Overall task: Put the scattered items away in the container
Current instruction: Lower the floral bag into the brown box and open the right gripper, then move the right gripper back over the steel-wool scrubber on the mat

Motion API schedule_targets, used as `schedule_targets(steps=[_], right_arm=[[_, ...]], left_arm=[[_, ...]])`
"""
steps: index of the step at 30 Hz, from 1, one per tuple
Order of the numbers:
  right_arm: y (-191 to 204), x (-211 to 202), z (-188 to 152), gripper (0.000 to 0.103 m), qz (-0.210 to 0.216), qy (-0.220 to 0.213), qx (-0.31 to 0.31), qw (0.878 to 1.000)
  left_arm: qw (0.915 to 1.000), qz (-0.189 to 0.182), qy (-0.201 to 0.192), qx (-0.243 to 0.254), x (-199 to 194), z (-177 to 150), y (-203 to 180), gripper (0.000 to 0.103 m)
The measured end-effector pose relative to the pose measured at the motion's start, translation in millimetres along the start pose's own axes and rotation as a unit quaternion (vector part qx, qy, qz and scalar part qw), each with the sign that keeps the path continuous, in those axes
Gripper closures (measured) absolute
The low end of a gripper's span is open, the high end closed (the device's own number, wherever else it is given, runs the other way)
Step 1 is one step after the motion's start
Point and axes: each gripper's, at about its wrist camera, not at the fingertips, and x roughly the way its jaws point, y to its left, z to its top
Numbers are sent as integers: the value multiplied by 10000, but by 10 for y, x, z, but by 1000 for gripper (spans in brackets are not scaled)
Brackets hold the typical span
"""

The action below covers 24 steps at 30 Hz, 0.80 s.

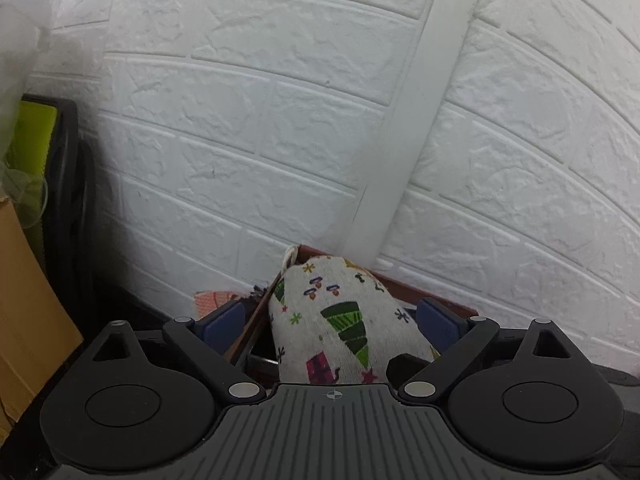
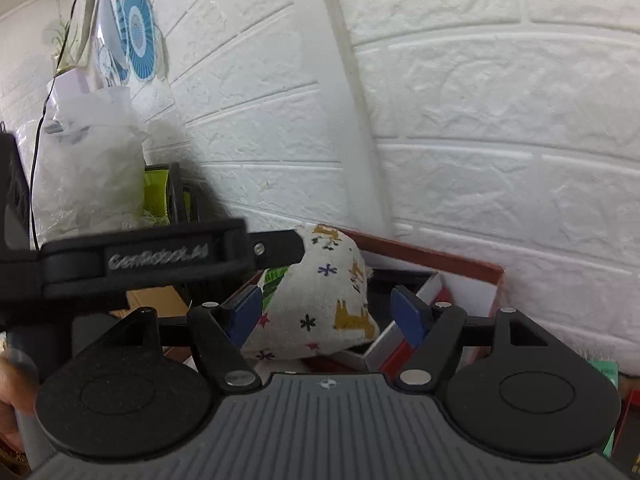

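Up close, the printed cloth pouch [image 1: 340, 320] sits in the red-brown box [image 2: 432, 254] against the white brick-pattern wall [image 1: 280, 120], between both spread, empty grippers: left gripper [image 1: 332, 322], right gripper [image 2: 328, 314]. Only the right view shows the left gripper's black side, a hand [image 2: 8, 392] and a blue paper fan [image 2: 138, 34].

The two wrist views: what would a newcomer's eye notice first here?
First comes the printed cloth pouch, white with green trees and small stars, lying in the red-brown box against the white brick-pattern wall. The left gripper and the right gripper both stand open around it, blue pads clear of the cloth. In the right wrist view the left gripper's black body crosses the left side.
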Motion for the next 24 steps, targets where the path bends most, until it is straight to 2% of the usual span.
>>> schedule_targets(steps=[2, 4, 7, 15, 24], right_arm=[[-27, -16, -17, 25, -32, 124, 73, 9999], [-15, -58, -43, 17, -106, 197, 12, 9997], [38, -179, -63, 10, -111, 195, -128, 9997], [71, -719, -161, 6, -161, 177, -360, 9991], [81, -1486, -283, 5, -230, -20, -543, 9983]], left_arm=[[9998, 64, 53, 166, -55, -49, -84, 1], [9995, 43, 27, 302, -140, -89, -185, 0], [9990, 39, -52, 443, -306, -160, -339, 0], [9982, -47, -44, 599, -738, -353, -703, 0], [9976, -122, -342, 596, -1368, -620, -1166, 0]])
